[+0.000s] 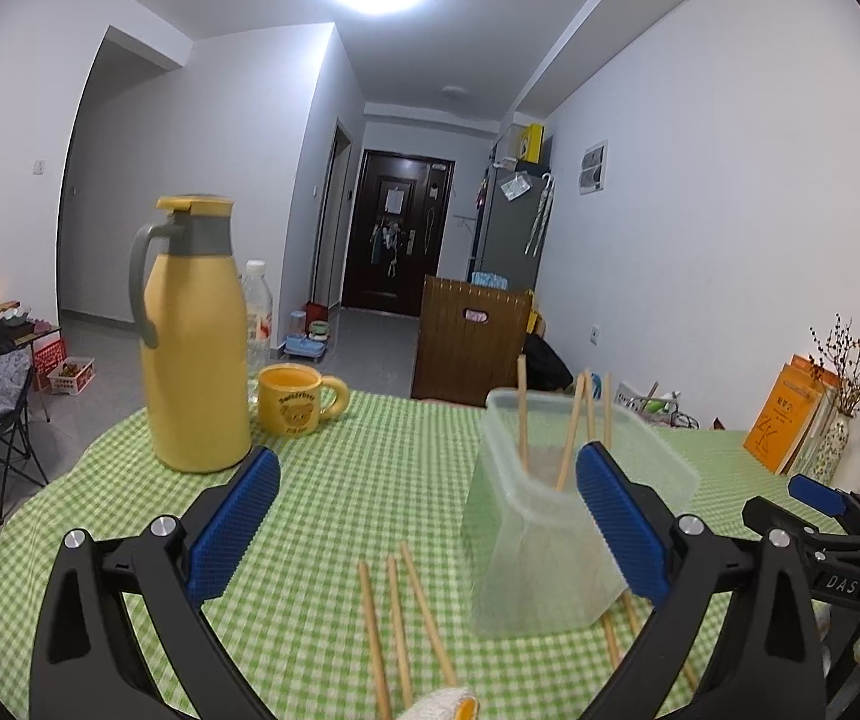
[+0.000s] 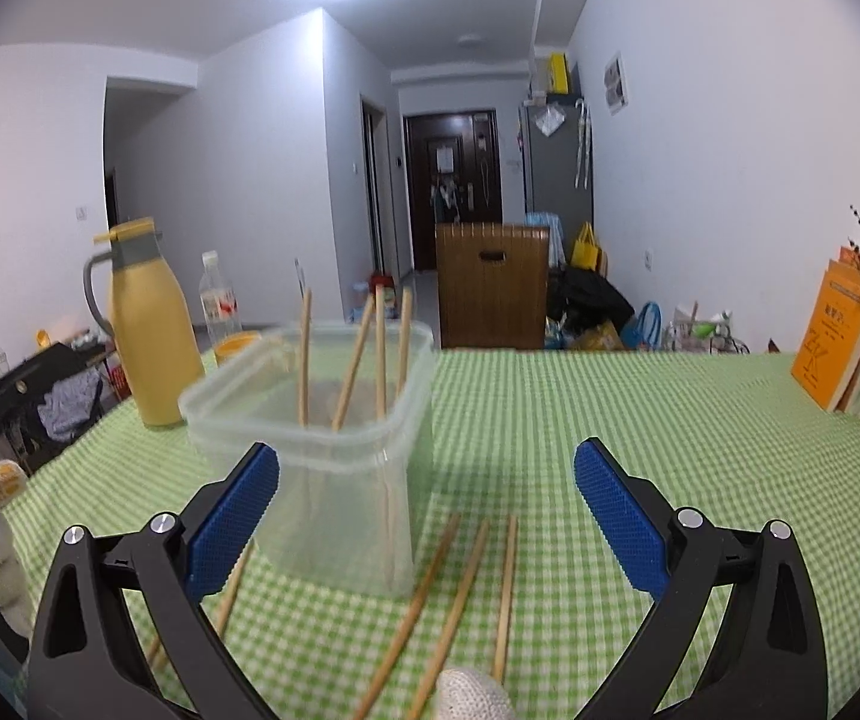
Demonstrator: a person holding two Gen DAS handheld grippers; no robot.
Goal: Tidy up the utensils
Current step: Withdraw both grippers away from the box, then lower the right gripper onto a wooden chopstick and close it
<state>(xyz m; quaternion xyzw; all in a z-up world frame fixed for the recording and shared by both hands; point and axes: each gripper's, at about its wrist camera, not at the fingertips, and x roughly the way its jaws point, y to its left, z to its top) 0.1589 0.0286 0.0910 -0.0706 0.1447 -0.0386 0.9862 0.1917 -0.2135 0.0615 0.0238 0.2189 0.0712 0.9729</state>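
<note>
A: We start with the biggest thing, the table under its green-and-white checked cloth point(image 1: 369, 480), which fills the lower half of both wrist views.

B: Next we see the tall yellow thermos jug with a grey collar and handle point(image 1: 192, 336) standing upright at the far left of the cloth, a clear plastic bottle with a white cap point(image 1: 257, 312) just behind it.

A: Then the translucent square plastic container point(image 2: 333, 450). We count four wooden chopsticks standing inside it point(image 2: 353, 363), leaning against its walls with their tops above the rim. In the left wrist view the same container point(image 1: 550, 516) sits partly behind that gripper's right-hand finger.

B: We have the left gripper point(image 1: 426, 516) with its blue ribbed pads spread wide, nothing between them. The right gripper point(image 2: 426, 516) stands likewise, jaws apart and empty; its left-hand finger overlaps the container's near corner, and we cannot tell if they touch.

A: Smaller now: the yellow ceramic mug with a bear print point(image 1: 296, 399), just beside the jug.

B: And the loose wooden chopsticks lying flat on the cloth. We see three point(image 2: 460, 594) in front of the container between the right gripper's fingers, and more poking out from under the container's other side point(image 2: 231, 588); how many there we cannot tell.

A: Orange books point(image 2: 838, 336) lean at the table's far right edge.
</note>
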